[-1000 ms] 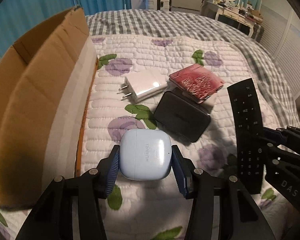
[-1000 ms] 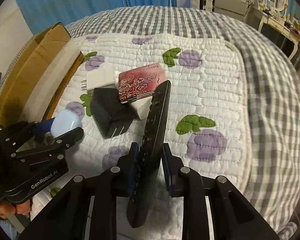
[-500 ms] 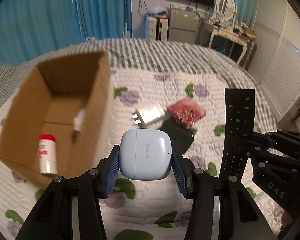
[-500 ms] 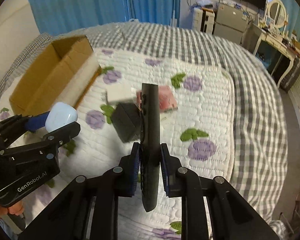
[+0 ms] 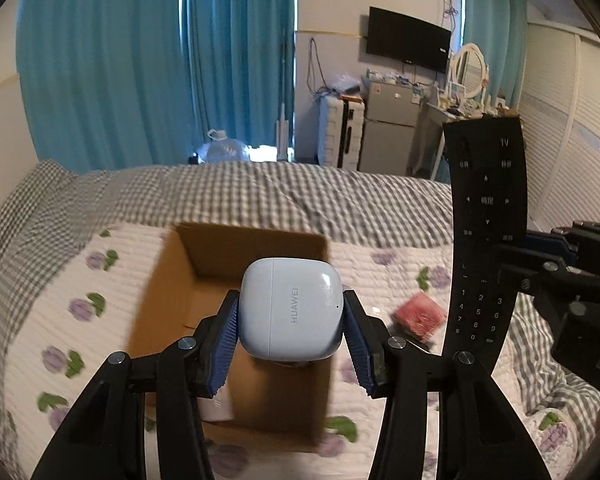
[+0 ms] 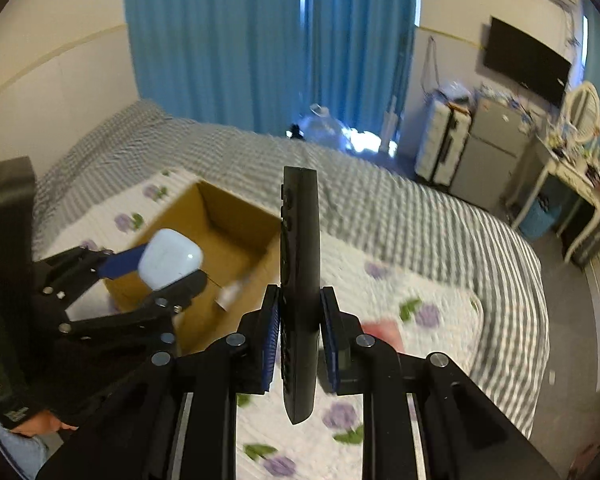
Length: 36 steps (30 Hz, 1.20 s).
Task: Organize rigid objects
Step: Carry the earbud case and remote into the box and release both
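glossy rounded pale-blue earbud case (image 5: 291, 312); flat black button-faced remote (image 6: 299, 280); open corrugated cardboard box (image 5: 172, 304) on quilted floral bedspread (image 5: 60, 288) | left gripper (image 5: 291, 338) part-open, ribbed pads clamping the case above the box | right gripper (image 6: 299, 340) nearly closed, gripping the remote edge-on, upright

earbud case (image 5: 291, 310): "HUAWEI" | remote control (image 5: 485, 240): "TV", digits 0–9 | right claw (image 5: 565, 250) body: "D"

You see the cardboard box (image 5: 236, 320) sitting on the bed (image 5: 260, 192). To the right of the box lies a small wallet (image 5: 420, 316); behind the box, past the bed's far edge, stands the fridge (image 5: 388, 132).
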Motion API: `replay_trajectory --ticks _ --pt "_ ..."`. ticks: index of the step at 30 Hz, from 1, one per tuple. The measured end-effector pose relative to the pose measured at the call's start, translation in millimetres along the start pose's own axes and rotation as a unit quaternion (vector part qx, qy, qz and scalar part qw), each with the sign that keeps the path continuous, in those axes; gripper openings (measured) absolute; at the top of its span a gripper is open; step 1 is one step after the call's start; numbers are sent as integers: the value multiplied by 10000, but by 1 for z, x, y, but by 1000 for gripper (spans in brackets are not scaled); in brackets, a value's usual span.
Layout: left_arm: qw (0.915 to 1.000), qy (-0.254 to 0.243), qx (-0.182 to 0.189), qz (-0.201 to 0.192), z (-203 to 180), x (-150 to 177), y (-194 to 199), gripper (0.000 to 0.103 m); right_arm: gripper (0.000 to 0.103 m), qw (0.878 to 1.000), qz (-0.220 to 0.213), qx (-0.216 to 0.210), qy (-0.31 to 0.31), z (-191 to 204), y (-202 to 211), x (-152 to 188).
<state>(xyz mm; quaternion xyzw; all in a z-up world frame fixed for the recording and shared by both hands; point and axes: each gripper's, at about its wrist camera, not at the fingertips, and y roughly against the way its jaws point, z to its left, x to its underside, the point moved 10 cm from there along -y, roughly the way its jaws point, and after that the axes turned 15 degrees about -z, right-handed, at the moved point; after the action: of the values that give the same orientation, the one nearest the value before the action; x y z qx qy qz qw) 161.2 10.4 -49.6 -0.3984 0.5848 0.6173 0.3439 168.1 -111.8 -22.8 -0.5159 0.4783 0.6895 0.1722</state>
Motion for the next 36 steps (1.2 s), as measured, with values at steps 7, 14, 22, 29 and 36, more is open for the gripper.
replay_trajectory --ticks 7,14,22,29,36 --pt "9998 80 -204 22 56 4 -9 50 19 9993 -15 -353 143 56 -26 -31" --pt "9994 -34 -237 257 85 32 -27 50 19 9983 362 -439 126 88 -77 -8" --pt "9981 -57 -165 599 95 72 -47 50 19 9943 978 -380 178 102 -135 40" --pt "9966 -195 -221 764 92 88 -53 51 19 9937 1075 -294 146 100 -154 61" --pt "9964 -58 -289 789 90 89 -47 53 32 9952 942 -235 94 90 -147 54"
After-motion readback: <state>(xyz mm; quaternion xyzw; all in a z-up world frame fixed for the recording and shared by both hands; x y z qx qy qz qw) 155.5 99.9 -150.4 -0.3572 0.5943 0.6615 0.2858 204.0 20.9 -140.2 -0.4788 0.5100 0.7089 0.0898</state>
